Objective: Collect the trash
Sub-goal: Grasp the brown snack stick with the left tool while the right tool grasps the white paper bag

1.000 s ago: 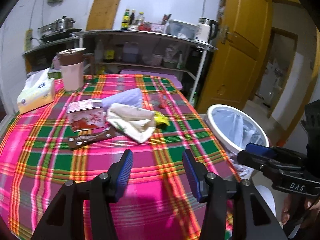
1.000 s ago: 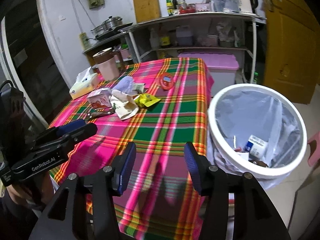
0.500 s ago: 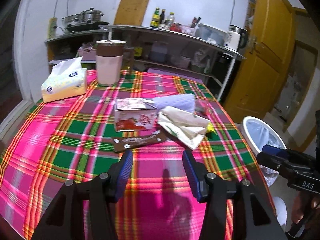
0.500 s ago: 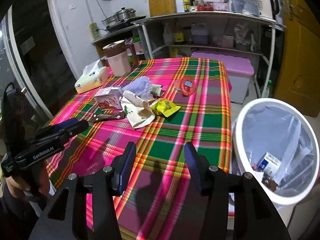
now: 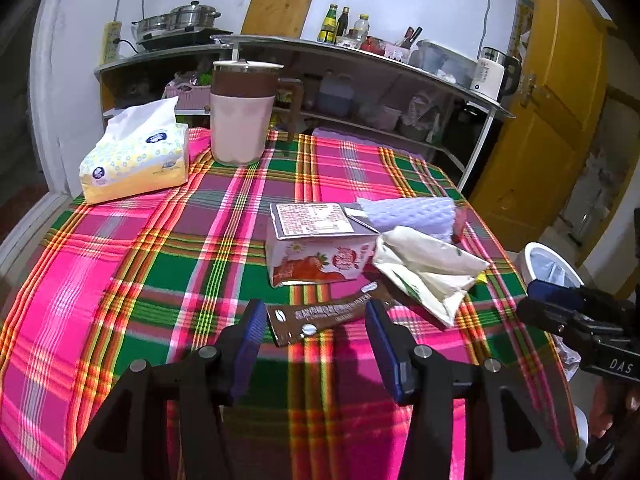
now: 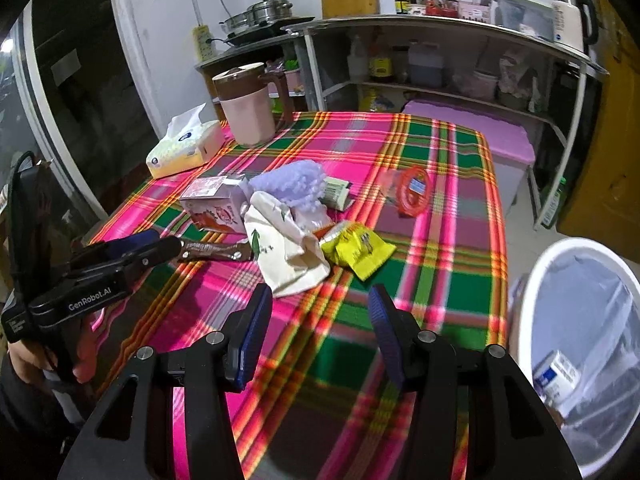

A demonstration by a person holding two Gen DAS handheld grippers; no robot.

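A pile of trash lies on the plaid tablecloth (image 5: 168,264): a brown wrapper (image 5: 320,316), a strawberry carton (image 5: 316,248), a cream bag (image 5: 428,268) and a purple foam net (image 5: 408,212). My left gripper (image 5: 316,322) is open just above the brown wrapper, one fingertip on each side, pads not touching it. My right gripper (image 6: 318,314) is open over bare cloth, just short of the cream bag (image 6: 288,248) and a yellow packet (image 6: 356,248). A red ring wrapper (image 6: 414,192) lies farther back. The white lined bin (image 6: 532,304) stands beside the table, to the right.
A tissue pack (image 5: 136,156) and a pink jug (image 5: 242,116) stand at the table's far left. Behind are a metal shelf (image 6: 440,24) with bottles and a kettle, a pink-lidded box (image 6: 468,128) and a yellow door (image 5: 560,120). A hand holds the left gripper (image 6: 132,252).
Both grippers have moved left across the table toward the trash pile. The bin has slid toward the right edge of both views. The brown wrapper now lies between the left fingertips.
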